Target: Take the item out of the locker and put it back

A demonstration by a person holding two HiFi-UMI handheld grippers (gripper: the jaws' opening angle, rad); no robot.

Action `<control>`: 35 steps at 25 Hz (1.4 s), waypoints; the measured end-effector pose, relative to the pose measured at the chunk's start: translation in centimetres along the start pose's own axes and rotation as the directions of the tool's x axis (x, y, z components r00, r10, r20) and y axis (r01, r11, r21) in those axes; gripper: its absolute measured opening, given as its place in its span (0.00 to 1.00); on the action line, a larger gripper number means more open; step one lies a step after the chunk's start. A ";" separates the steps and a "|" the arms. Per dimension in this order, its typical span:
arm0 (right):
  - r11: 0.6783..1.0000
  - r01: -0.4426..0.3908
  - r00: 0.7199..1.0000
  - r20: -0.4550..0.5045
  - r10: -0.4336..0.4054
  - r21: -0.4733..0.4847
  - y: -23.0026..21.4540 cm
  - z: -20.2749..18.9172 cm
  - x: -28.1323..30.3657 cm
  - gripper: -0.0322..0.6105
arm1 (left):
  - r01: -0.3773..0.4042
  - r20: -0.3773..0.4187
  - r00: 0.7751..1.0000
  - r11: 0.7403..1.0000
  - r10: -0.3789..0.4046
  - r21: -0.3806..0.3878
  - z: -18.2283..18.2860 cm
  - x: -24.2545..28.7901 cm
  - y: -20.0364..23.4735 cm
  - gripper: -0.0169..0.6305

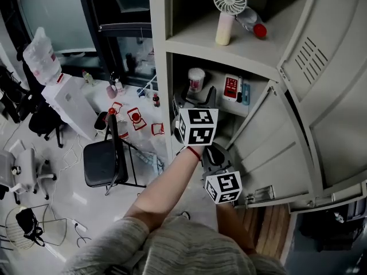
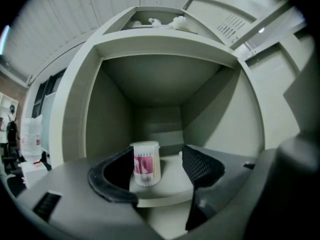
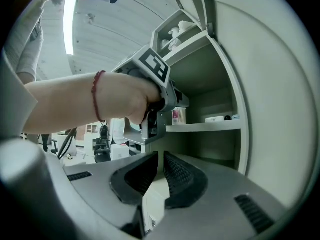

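A small round tub of cotton swabs [image 2: 146,163] with a red and white label stands upright on the middle locker shelf [image 2: 172,186]. My left gripper [image 2: 160,156] is open around it. The tub stands close by the left jaw, with a wide gap to the right jaw. In the head view the tub [image 1: 196,79] sits at the shelf's left, just beyond my left gripper [image 1: 195,103]. My right gripper [image 1: 214,153] hangs lower, below the shelf, with its jaws shut on nothing [image 3: 161,158]. The right gripper view shows the tub [image 3: 179,116] behind the hand that holds the left gripper.
A red and white device [image 1: 231,87] lies further right on the same shelf. The shelf above holds a white hand fan [image 1: 229,0] and a lying bottle [image 1: 252,23]. The open locker door [image 1: 298,148] stands at the right. A folding chair [image 1: 103,162] stands on the floor at the left.
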State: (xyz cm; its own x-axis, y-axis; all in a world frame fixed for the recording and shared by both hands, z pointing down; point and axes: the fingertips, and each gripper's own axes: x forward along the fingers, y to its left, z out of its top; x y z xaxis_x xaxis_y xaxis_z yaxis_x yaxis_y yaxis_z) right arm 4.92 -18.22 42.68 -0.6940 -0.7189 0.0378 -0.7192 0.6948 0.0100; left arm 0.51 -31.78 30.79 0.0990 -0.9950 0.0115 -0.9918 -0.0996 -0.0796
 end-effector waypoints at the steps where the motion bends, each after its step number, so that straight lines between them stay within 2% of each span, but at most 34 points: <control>1: 1.000 -0.002 1.000 0.000 0.002 0.000 0.0 0.1 0.0 0.10 | -0.013 -0.009 1.000 1.000 0.013 0.016 0.0 0.3 0.1 0.48; 3: 1.000 -0.007 1.000 0.001 0.007 0.002 0.0 0.2 0.1 0.10 | -0.036 -0.048 0.998 0.999 0.037 0.029 -0.4 0.9 0.6 0.48; 7: 1.000 -0.017 1.000 0.003 0.017 0.003 0.2 0.4 0.3 0.10 | -0.071 -0.151 0.986 0.997 0.072 0.010 -1.6 2.4 1.7 0.48; 14: 1.000 -0.020 1.000 -0.006 0.020 0.007 0.0 0.2 0.7 0.10 | -0.037 -0.222 0.974 0.999 0.038 0.008 -2.7 4.1 1.4 0.53; 19: 1.000 -0.022 1.000 -0.002 0.022 0.015 -0.3 0.6 0.9 0.10 | -0.037 -0.213 0.976 0.999 0.034 -0.011 -2.3 4.8 1.7 0.53; 27: 0.999 -0.035 0.999 -0.011 0.035 0.016 -0.3 0.1 1.5 0.10 | -0.052 -0.221 0.974 0.998 0.056 0.022 -2.8 5.6 2.3 0.52; 30: 0.999 -0.034 0.999 -0.014 0.034 0.017 -0.3 0.0 1.6 0.10 | -0.072 -0.220 0.973 0.997 0.077 0.026 -2.8 5.5 2.6 0.45; 35: 1.000 -0.020 1.000 -0.015 0.020 0.016 -0.5 0.0 1.4 0.10 | -0.062 -0.188 0.980 0.997 0.069 0.043 -2.6 5.1 2.5 0.43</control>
State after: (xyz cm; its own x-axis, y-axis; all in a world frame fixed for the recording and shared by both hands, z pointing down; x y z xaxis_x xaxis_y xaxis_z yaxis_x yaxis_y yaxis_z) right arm 4.29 -19.59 42.77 -0.7078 -0.7044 0.0531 -0.7057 0.7085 -0.0072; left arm -1.63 -37.12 33.22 0.0133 -0.9811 0.1929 -0.9917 -0.0375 -0.1226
